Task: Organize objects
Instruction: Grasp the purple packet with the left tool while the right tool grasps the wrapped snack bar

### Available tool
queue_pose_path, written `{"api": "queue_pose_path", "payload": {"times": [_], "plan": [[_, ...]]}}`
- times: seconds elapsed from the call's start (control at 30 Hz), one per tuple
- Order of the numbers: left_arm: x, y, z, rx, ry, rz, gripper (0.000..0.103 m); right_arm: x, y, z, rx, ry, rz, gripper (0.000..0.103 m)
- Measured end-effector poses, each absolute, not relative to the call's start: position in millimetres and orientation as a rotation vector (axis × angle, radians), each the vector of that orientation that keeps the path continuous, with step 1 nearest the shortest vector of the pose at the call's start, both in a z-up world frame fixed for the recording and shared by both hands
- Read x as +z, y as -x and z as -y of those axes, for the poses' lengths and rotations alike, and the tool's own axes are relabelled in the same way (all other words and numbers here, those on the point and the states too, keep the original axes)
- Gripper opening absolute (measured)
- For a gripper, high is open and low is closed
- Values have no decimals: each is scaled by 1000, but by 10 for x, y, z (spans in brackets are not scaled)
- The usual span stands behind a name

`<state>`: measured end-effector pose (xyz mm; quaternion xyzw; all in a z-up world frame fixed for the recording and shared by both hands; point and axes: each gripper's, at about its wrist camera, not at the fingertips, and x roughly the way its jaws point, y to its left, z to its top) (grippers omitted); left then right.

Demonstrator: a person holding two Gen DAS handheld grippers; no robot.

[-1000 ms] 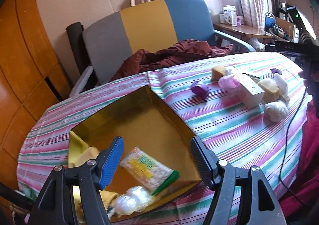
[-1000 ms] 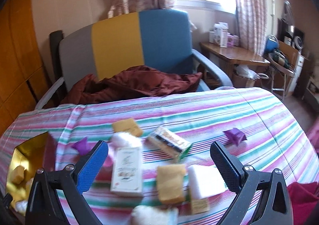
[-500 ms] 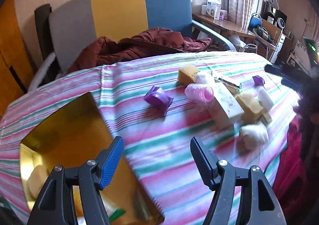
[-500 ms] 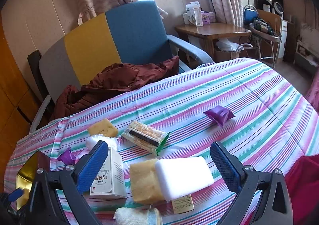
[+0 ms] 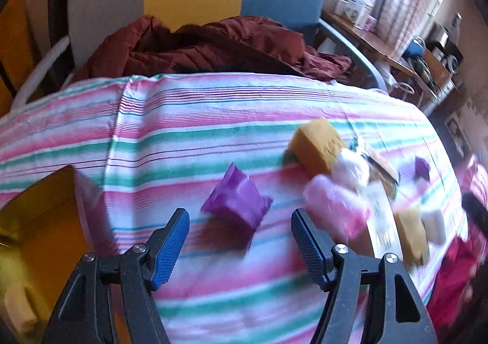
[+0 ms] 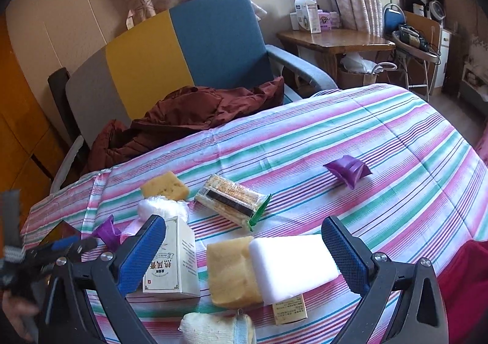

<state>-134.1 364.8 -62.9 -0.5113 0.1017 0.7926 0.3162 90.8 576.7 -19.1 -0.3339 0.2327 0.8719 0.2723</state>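
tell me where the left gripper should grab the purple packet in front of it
Judging by its puffy, pillow-like shape, take the purple packet across its plump middle, coming straight down from above with the left gripper; its open jaws already stand wider than the packet.

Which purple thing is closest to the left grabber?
The purple packet lying right ahead of the open left gripper, by the gold box. The other purple packet lies far across the striped table.

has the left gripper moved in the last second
Yes. The left gripper has swung right, away from the gold box, which slid to the view's left edge, and toward the nearer purple packet, now between its open fingers.
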Motion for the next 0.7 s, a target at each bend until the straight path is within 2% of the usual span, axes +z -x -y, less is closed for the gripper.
{"api": "queue_pose_path", "payload": {"times": [0.17, 0.23, 0.33, 0.7], "plan": [[-912, 1583, -3802, 2068, 1500, -158, 68, -238, -865, -5755, 2349, 926, -619, 103], [-1019, 1605, -3834, 2059, 1538, -160, 51, -260, -850, -5758, 2348, 941, -615, 103], [-1025, 1522, -3872, 2088, 1480, -226, 48, -275, -832, -5752, 2351, 953, -605, 103], [-1048, 1508, -3807, 2071, 1380, -244, 47, -276, -776, -5760, 2361, 1008, -576, 103]]}}
